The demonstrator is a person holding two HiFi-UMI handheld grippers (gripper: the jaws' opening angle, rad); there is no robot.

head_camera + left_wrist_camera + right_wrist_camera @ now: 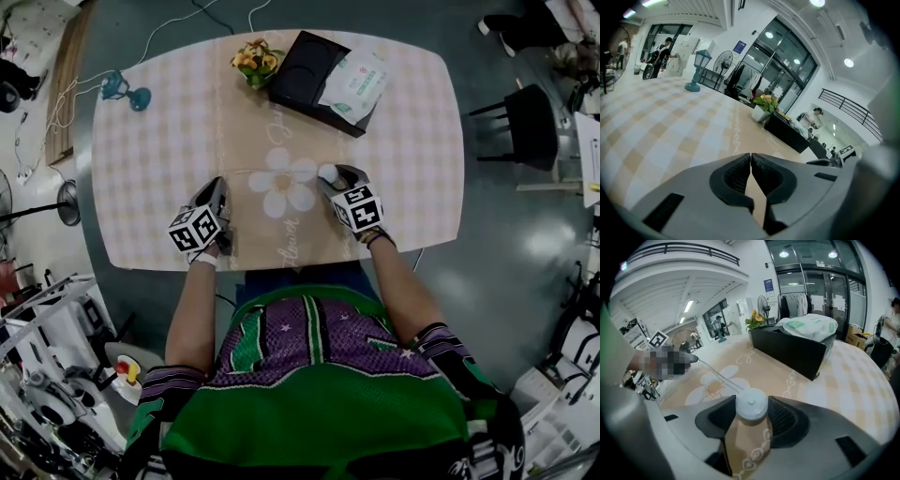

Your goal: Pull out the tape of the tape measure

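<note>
On the desk (150, 187), near the front edge, the left hand-held gripper (221, 187) pointed across the checked cloth with its jaws pressed together, tip to tip, in its own view (751, 157). From that tip a thin tape (719, 375) ran rightward over the printed white flower (the left gripper's own view did not show it between the pads; the right gripper view showed the line reaching the tip). The tape ended at the tape measure (751, 404), a small round white case, which sat gripped between the half-spread jaws of the right hand-held gripper (336, 178), a pad against each of its sides, just right of the flower print. Toward the far edge of the desk stood a small pot of flowers (256, 61), then a black box (305, 66) beside it, with a white-and-green packet (356, 82) lying on the box's right end.
</note>
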